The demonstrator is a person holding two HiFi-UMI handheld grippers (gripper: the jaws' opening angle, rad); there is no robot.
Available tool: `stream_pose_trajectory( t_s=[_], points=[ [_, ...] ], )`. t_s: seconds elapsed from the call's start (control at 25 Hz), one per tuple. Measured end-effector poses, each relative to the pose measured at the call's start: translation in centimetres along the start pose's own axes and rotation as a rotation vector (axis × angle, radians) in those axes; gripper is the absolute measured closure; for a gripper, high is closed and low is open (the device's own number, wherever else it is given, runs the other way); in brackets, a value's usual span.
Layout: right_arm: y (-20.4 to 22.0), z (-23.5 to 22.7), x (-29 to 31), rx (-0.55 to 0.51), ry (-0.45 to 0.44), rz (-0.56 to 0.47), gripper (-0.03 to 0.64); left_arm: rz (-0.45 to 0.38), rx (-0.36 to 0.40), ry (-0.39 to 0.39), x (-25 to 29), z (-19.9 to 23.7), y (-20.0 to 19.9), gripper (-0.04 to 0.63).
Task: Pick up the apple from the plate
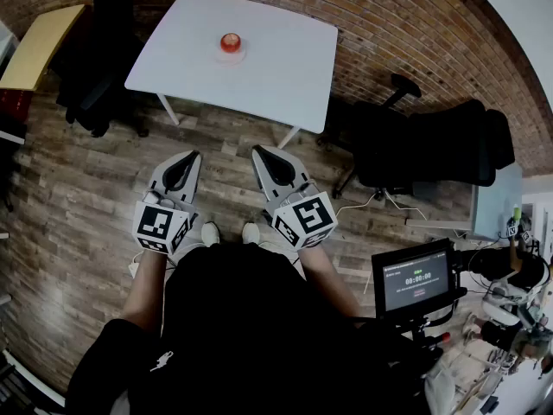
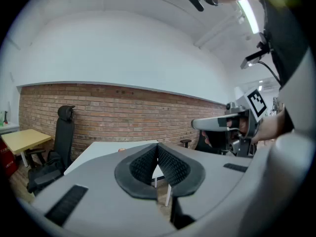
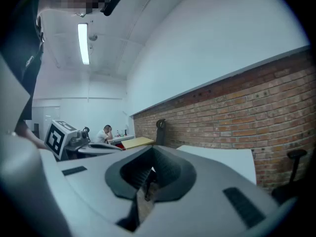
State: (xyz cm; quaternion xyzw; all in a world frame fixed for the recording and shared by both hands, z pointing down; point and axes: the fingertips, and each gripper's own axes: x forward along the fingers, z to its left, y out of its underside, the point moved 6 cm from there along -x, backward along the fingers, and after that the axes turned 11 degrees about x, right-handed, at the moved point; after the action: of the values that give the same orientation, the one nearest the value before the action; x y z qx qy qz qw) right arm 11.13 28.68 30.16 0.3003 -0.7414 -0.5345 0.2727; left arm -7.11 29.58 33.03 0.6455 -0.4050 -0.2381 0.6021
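Observation:
A red apple point(image 1: 230, 41) sits on a small white plate point(image 1: 231, 55) in the middle of a white table point(image 1: 285, 67), far ahead of me. Both grippers hang over the wooden floor, well short of the table. My left gripper point(image 1: 192, 156) is shut and holds nothing; its view shows its jaws meeting at the tip point(image 2: 157, 146), with the table point(image 2: 106, 151) beyond. My right gripper point(image 1: 258, 152) is also shut and holds nothing point(image 3: 149, 171), with the table point(image 3: 224, 158) to its right. Each gripper shows in the other's view: the right gripper point(image 2: 232, 125), the left gripper point(image 3: 74, 142).
Black office chairs stand right of the table point(image 1: 432, 145) and left of it point(image 1: 104, 50). A yellow desk point(image 1: 39, 41) is at the far left, against the brick wall point(image 1: 389, 24). A monitor on a stand point(image 1: 415, 279) is at my right. A person sits at a distant desk point(image 3: 105, 132).

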Motion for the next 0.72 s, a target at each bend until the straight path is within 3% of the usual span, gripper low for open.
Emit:
stream_pose_trajectory(
  t_s=[0.36, 0.72],
  points=[
    [-0.7, 0.0, 0.9, 0.013, 0.023, -0.003, 0.612, -0.004, 0.004, 0.015, 0.2, 1.3, -0.4, 0.589],
    [0.7, 2.4, 2.5, 0.020, 0.043, -0.023, 0.612, -0.017, 0.002, 0.025, -2.1, 3.6, 1.6, 0.589]
  ],
)
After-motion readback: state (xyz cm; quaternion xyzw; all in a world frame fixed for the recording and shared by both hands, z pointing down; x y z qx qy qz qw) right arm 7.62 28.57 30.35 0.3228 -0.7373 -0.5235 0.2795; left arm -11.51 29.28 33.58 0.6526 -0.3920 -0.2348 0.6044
